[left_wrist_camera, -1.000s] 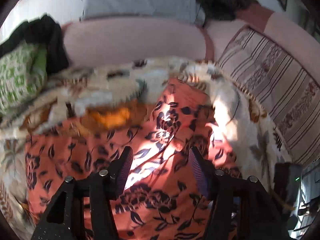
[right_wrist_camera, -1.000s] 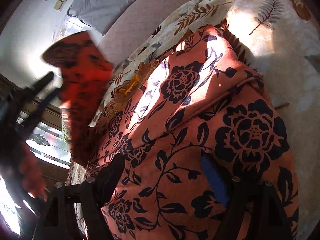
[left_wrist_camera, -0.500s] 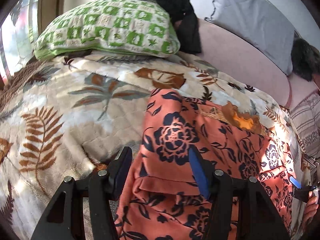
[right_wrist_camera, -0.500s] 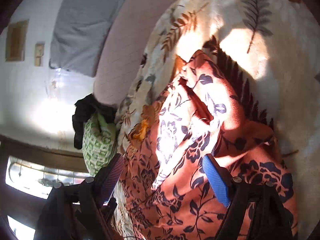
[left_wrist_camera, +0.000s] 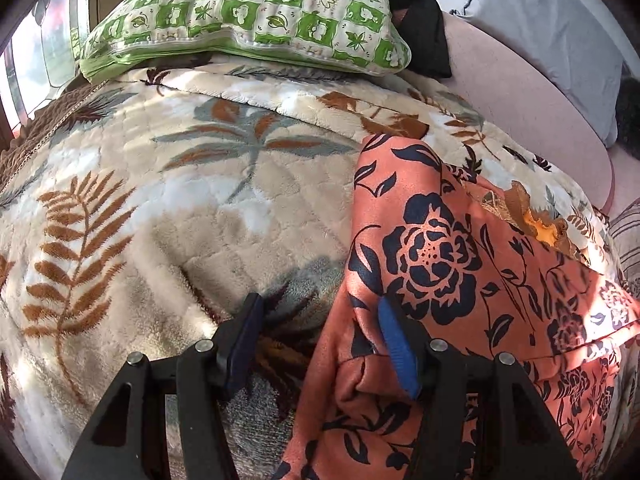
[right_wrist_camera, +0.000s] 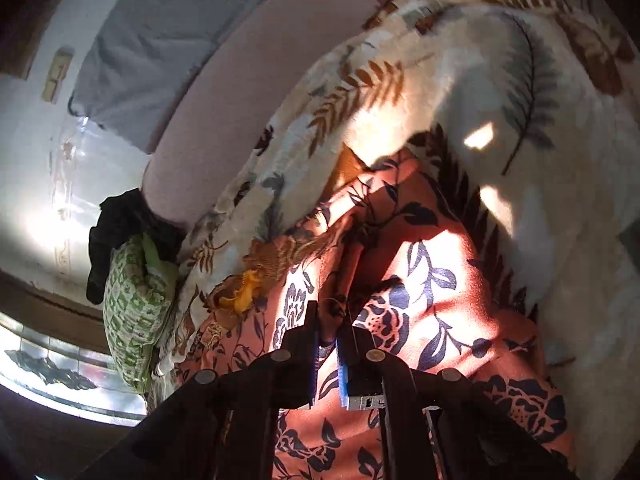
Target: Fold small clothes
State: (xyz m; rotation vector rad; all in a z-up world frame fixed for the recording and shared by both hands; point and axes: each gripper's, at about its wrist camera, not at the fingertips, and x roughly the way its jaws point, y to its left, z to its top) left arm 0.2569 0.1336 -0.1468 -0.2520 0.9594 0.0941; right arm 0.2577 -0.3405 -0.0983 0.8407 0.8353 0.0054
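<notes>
One cream blanket (left_wrist_camera: 168, 208) with a leaf print covers the bed and carries all items. One orange garment (left_wrist_camera: 460, 248) with a dark flower print lies on the blanket; in the left wrist view it occupies the right half, in the right wrist view (right_wrist_camera: 432, 280) it fills the lower centre, crossed by patches of sunlight. One pink bolster (left_wrist_camera: 532, 96) runs along the far edge of the blanket, with one grey pillow (left_wrist_camera: 560, 20) behind it. One green-and-white checked pillow (left_wrist_camera: 248, 12) rests at the head of the blanket, touching one black cloth (left_wrist_camera: 424, 28). Only the right wrist view shows the white wall (right_wrist_camera: 36, 152) and a window (right_wrist_camera: 52, 368). Only the left wrist view shows the garment's left edge against bare blanket. The left gripper (left_wrist_camera: 316, 316) stands released, its jaws apart astride that edge: one finger over the blanket, one over the garment. The right gripper (right_wrist_camera: 330, 320) has just closed and is clenched on a raised fold of the garment.
</notes>
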